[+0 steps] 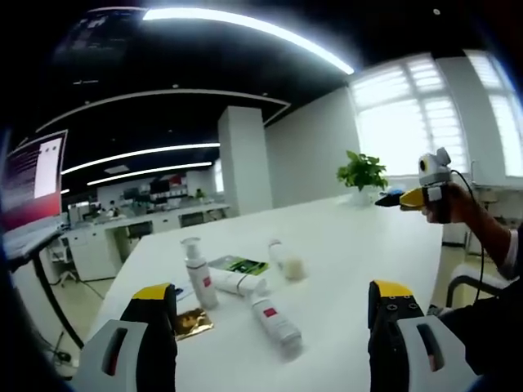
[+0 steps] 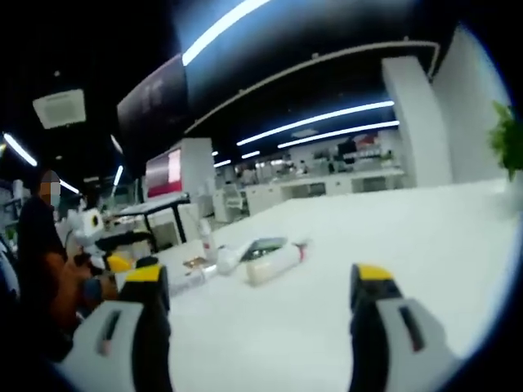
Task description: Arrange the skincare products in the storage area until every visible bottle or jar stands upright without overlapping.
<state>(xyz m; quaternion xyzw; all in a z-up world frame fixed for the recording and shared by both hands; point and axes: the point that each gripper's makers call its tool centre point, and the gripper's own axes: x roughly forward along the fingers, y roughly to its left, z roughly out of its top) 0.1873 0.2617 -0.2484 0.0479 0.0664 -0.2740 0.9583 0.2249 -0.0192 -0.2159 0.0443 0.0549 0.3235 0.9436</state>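
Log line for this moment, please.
left gripper: open, empty | right gripper: open, empty | pump bottle: upright | tubes: lying

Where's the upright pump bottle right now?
In the left gripper view the pump bottle stands left of centre on the white table, beside a lying tube and a gold packet.
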